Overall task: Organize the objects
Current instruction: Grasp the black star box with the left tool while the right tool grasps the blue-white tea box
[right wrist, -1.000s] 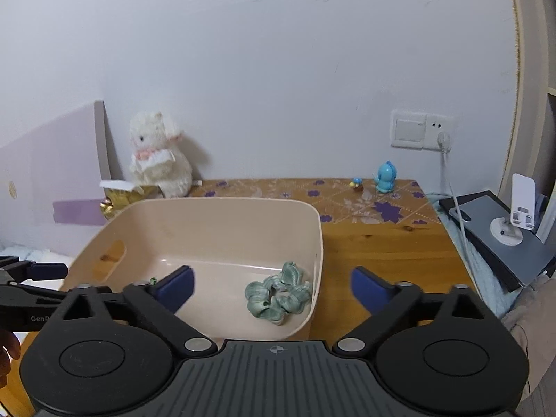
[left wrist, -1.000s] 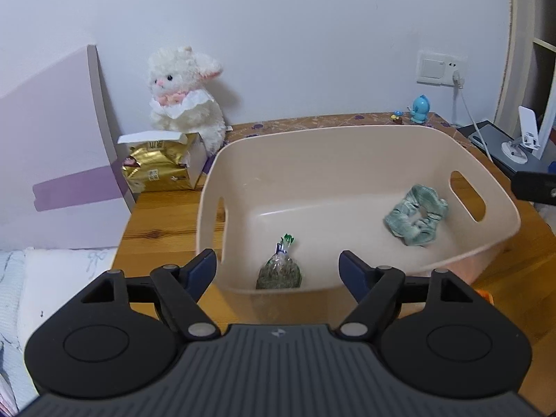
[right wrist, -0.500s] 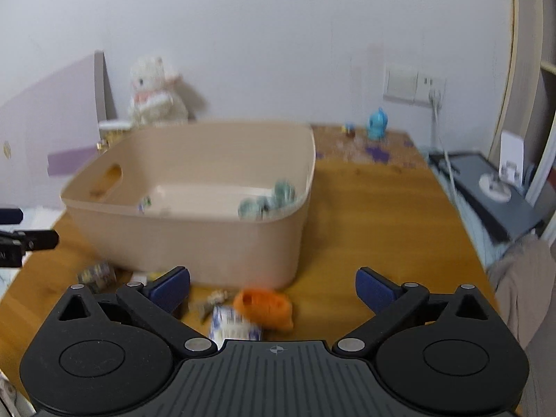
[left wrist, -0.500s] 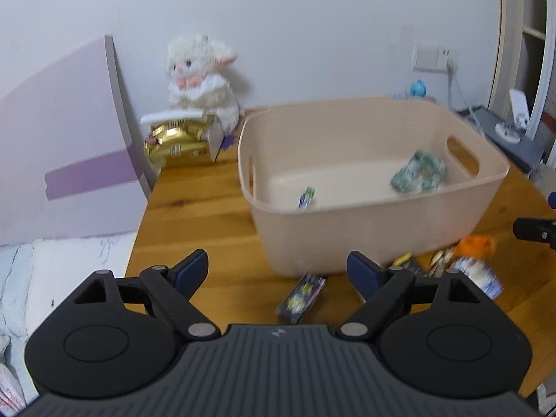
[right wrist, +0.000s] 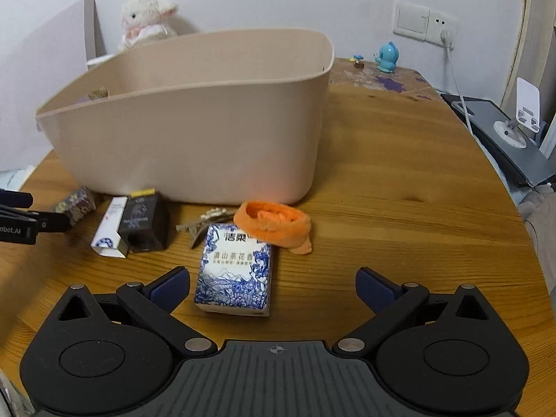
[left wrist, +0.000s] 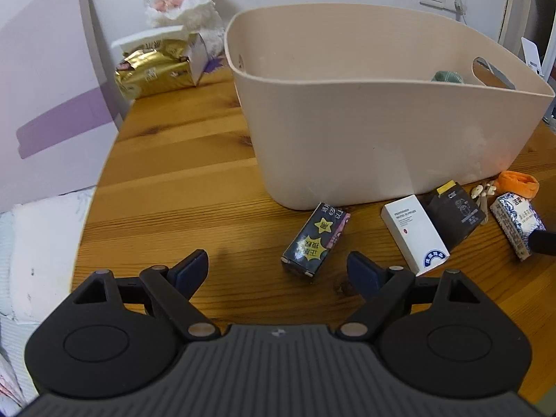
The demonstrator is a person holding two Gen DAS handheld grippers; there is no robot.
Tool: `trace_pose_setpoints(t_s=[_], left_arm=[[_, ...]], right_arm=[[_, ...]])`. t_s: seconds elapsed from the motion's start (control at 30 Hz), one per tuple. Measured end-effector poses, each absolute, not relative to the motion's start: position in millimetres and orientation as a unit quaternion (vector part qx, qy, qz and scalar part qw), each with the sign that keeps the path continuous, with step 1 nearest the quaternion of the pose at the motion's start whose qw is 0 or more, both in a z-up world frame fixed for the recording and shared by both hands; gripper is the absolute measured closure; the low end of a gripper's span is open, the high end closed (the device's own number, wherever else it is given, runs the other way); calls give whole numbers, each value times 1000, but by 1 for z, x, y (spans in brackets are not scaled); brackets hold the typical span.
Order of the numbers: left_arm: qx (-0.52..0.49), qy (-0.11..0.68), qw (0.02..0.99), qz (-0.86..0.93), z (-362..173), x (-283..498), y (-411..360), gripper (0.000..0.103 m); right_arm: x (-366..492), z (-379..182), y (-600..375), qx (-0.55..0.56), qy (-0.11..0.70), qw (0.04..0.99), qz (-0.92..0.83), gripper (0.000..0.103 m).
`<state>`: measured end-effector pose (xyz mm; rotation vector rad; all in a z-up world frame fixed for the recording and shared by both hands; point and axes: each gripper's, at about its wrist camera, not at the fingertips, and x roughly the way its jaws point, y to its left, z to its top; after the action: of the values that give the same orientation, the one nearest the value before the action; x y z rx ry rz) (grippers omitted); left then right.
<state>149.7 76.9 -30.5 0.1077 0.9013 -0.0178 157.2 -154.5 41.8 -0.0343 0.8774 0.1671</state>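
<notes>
Two grippers, left [left wrist: 277, 267] and right [right wrist: 272, 285], are held spread and empty before the bin [left wrist: 365, 111]. Six loose items lie at the bin's front wall; the tissue pack [right wrist: 236, 271] could be nudged away if approached off-centre.

Counter [left wrist: 180, 160]: varnished wood, visible grain, mild sheen. Bin [left wrist: 375, 114]: smooth matt beige plastic; both hand-held grippers, left [left wrist: 278, 271] and right [right wrist: 272, 286], are matt black plastic with ribbed grey housing and blue pads [right wrist: 170, 286]. Tissue pack [right wrist: 236, 271] has glossy printed film, orange cloth [right wrist: 274, 222] looks fleecy, white box [left wrist: 415, 234] is matt card, pouch at upper left [left wrist: 156, 69] is shiny gold foil.
</notes>
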Motion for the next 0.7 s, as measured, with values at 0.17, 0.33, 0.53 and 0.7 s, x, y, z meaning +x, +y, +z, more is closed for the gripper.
trace_pose_setpoints(t_s=[0.17, 0.33, 0.53, 0.7], left_arm=[[50, 425, 903, -28, -36, 153, 77, 17], [73, 427, 901, -38, -39, 151, 69, 44], [70, 431, 898, -50, -36, 146, 63, 77], [54, 450, 890, -41, -32, 143, 66, 77]], right_arm=[[160, 32, -145, -23, 431, 898, 87, 10], [160, 27, -138, -41, 427, 899, 84, 26], [155, 32, -138, -41, 422, 901, 92, 60], [144, 35, -143, -36, 421, 901, 100, 60]])
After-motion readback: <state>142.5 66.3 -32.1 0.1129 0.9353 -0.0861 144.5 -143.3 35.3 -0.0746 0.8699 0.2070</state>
